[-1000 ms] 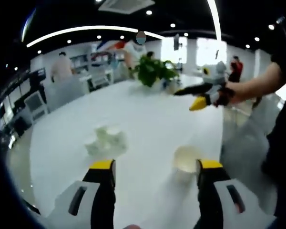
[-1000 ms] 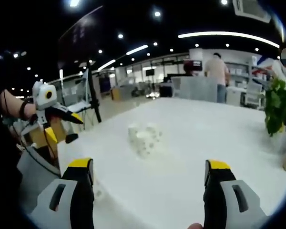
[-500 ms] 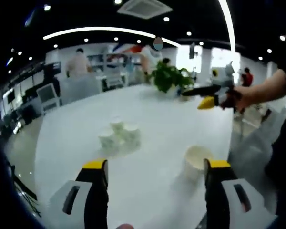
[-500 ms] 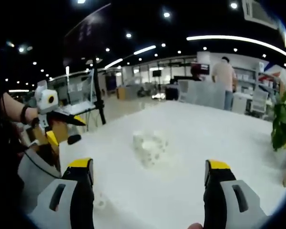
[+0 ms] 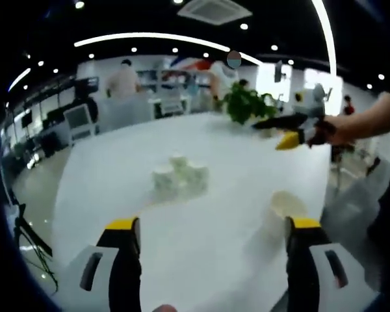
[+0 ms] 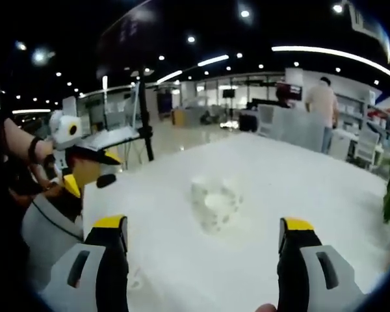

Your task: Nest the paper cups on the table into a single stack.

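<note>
Bright ceiling lights, glaring white table (image 5: 201, 214), soft motion blur, fisheye-warped edges

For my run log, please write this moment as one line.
left gripper: open, above table | right gripper: open, empty | cluster of paper cups: unstacked | single paper cup: near left gripper's right jaw

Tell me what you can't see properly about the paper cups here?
- Cluster of cups, right gripper view: blurred, so their number is unclear.
- Same cluster, left gripper view: small, back cups partly hidden by front ones.
- Lone cup, left gripper view: lower part hidden by the left claw.
</note>
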